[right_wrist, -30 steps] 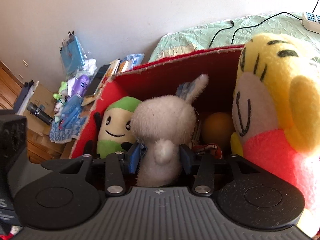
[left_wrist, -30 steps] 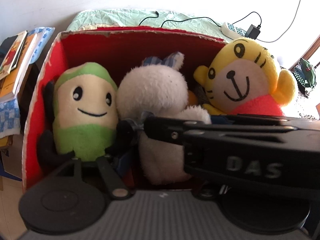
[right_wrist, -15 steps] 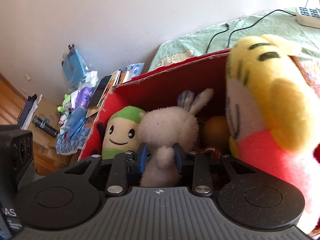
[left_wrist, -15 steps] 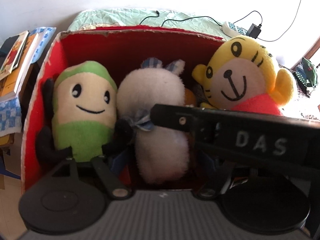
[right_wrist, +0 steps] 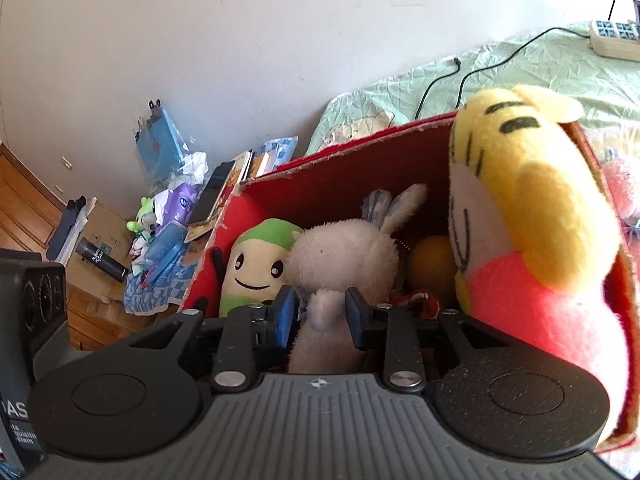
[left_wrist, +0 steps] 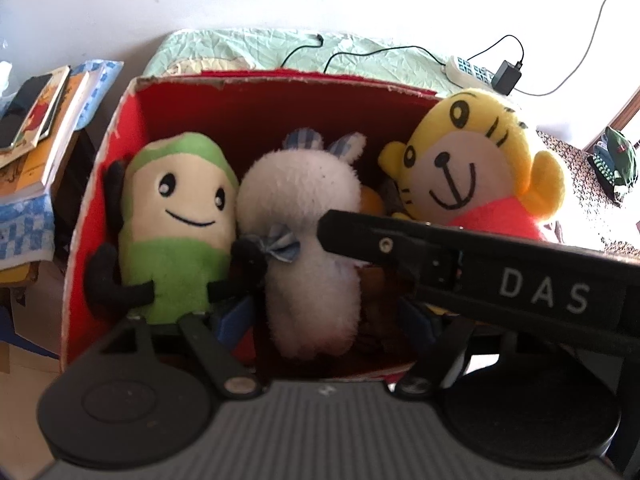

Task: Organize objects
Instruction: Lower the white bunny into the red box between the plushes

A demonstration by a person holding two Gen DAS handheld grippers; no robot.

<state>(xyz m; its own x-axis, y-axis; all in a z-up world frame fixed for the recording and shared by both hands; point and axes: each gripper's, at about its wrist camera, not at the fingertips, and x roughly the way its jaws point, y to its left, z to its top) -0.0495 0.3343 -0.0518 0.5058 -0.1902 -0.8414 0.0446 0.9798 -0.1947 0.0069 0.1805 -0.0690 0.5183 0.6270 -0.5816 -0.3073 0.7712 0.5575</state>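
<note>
My right gripper (right_wrist: 320, 316) is clamped on the white rabbit plush (right_wrist: 344, 256) standing mid-box (left_wrist: 256, 92) between 2 toys, left gripper (left_wrist: 324, 320) spread empty, so I'd release gently, keeping it upright.

Both wrist cameras look down close into the red box (left_wrist: 280, 92), sharing the white rabbit (left_wrist: 312, 248) at 12 o'clock, the right view from farther right.

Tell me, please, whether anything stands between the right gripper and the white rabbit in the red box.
Nothing visible does. The right gripper appears to pinch the white rabbit between its fingers. The green plush and the yellow tiger sit to either side, outside the gap.
</note>
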